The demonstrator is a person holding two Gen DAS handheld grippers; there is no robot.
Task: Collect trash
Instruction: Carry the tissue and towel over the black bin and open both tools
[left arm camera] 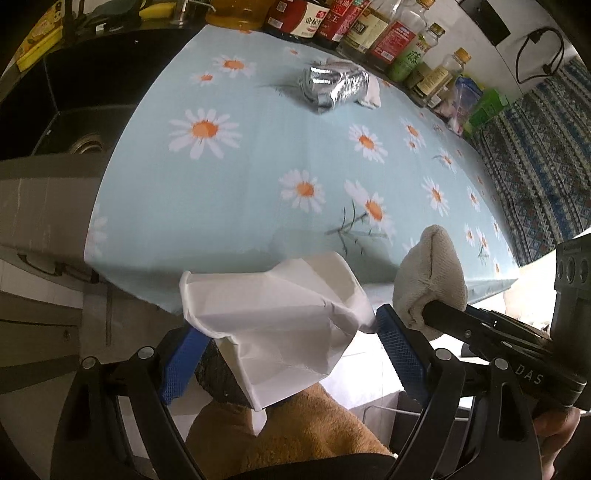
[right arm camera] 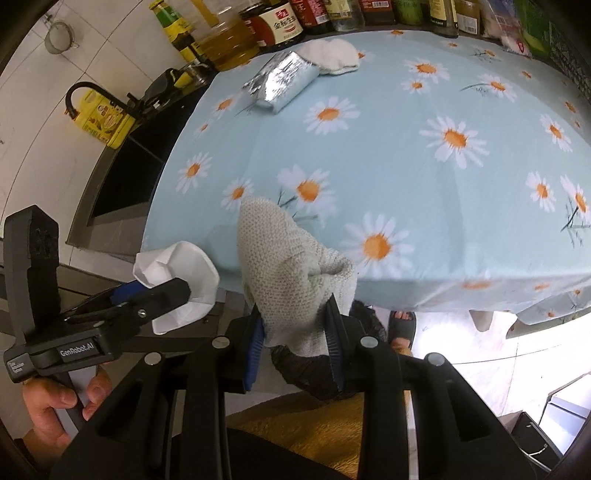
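Note:
My left gripper (left arm camera: 288,321) is shut on a crushed white paper cup (left arm camera: 273,317), its blue pads (left arm camera: 181,358) pressing both sides, just off the table's front edge. My right gripper (right arm camera: 293,314) is shut on a cream knitted cloth (right arm camera: 291,266), also past the front edge. Each gripper shows in the other's view: the cloth (left arm camera: 430,273) to the right, the cup (right arm camera: 177,273) to the left. A crumpled silver foil packet (left arm camera: 332,86) (right arm camera: 280,79) lies far back on the daisy tablecloth (left arm camera: 258,184), with a white cloth (right arm camera: 332,55) beside it. Something black and bag-like (right arm camera: 314,373) sits below both grippers.
Sauce and oil bottles (left arm camera: 354,26) line the back edge of the table. A dark sink (left arm camera: 81,110) is at the left, a blue patterned fabric (left arm camera: 546,166) at the right. A sandalled foot (right arm camera: 402,325) and brown fabric (left arm camera: 295,432) are below.

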